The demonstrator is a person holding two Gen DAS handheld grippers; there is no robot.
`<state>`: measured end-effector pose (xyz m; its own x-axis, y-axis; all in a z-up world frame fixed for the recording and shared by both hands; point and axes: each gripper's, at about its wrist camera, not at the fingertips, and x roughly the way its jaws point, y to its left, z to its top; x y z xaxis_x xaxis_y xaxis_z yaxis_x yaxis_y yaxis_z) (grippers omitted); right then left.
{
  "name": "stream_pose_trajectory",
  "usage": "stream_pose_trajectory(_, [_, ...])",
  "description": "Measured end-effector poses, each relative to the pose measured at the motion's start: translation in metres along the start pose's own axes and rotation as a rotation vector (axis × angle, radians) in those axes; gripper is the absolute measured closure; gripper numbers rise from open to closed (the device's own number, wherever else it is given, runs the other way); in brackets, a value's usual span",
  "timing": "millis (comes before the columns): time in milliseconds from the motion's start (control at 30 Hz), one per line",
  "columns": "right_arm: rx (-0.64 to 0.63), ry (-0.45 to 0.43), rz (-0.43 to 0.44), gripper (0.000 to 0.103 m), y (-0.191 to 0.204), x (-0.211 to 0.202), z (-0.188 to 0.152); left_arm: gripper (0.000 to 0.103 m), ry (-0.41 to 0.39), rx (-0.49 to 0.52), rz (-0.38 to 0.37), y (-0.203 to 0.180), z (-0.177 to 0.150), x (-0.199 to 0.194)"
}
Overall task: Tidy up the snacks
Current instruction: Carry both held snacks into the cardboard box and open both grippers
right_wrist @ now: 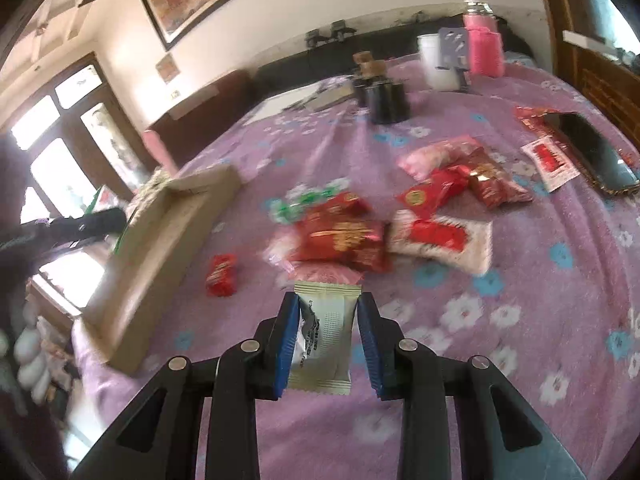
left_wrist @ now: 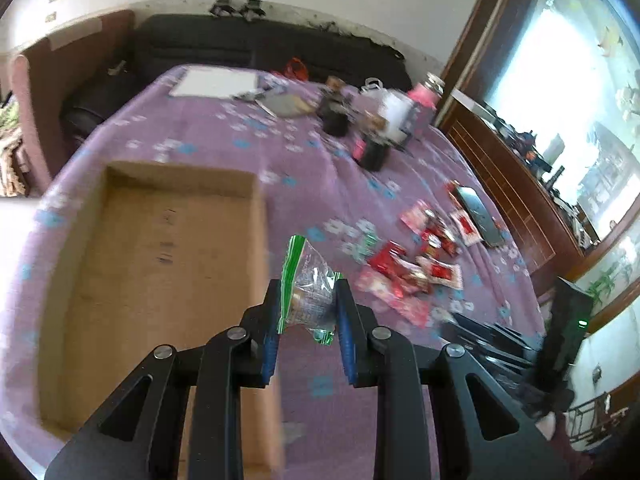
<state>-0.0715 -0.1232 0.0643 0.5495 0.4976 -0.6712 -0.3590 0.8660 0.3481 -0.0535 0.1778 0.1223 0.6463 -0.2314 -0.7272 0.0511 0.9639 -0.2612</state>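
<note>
Beside the blurred box [left_wrist: 160,280], both tongs [left_wrist: 306,300] [right_wrist: 328,320] clamp wrappers, seemingly snacks.

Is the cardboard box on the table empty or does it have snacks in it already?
Empty: in the left wrist view the cardboard box shows only its bare brown floor.

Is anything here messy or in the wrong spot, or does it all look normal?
The snack packets lie in a loose, overlapping heap on the purple cloth, with a small red one stray beside the cardboard box, which holds none. A dark phone rests on some red packets.
</note>
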Motion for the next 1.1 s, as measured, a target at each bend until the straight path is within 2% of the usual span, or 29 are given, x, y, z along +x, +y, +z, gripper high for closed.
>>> stream_pose_trajectory(167, [-0.046, -0.004, 0.085, 0.072, 0.043, -0.01, 0.032, 0.081, -0.007, -0.025, 0.043, 0.041, 0.02, -0.005])
stream_pose_trajectory(233, [-0.064, 0.004, 0.122, 0.073, 0.064, -0.002, 0.052, 0.081, -0.008, -0.03, 0.062, 0.056, 0.031, 0.002])
stream_pose_trajectory(300, [-0.087, 0.017, 0.149, 0.073, 0.086, 0.014, 0.073, 0.081, 0.014, -0.049, 0.044, 0.07, 0.038, 0.013])
stream_pose_trajectory(467, [-0.152, 0.06, 0.134, 0.073, 0.134, 0.076, 0.108, 0.081, 0.08, -0.144, 0.02, 0.111, 0.053, 0.053])
stream_pose_trajectory(600, [-0.216, 0.103, 0.061, 0.073, 0.163, 0.139, 0.12, 0.081, 0.124, -0.234, 0.001, 0.14, 0.057, 0.086])
stream_pose_trajectory(733, [-0.252, 0.141, -0.001, 0.073, 0.177, 0.189, 0.124, 0.081, 0.142, -0.279, 0.006, 0.157, 0.056, 0.107])
stream_pose_trajectory(967, [-0.277, 0.163, -0.042, 0.071, 0.183, 0.217, 0.127, 0.078, 0.14, -0.309, -0.01, 0.169, 0.057, 0.118])
stream_pose_trajectory(1067, [-0.273, 0.14, -0.054, 0.071, 0.182, 0.216, 0.13, 0.065, 0.123, -0.313, -0.013, 0.17, 0.058, 0.116])
stream_pose_trajectory(1100, [-0.265, 0.136, -0.051, 0.067, 0.181, 0.214, 0.131, 0.06, 0.118, -0.319, -0.011, 0.171, 0.059, 0.114])
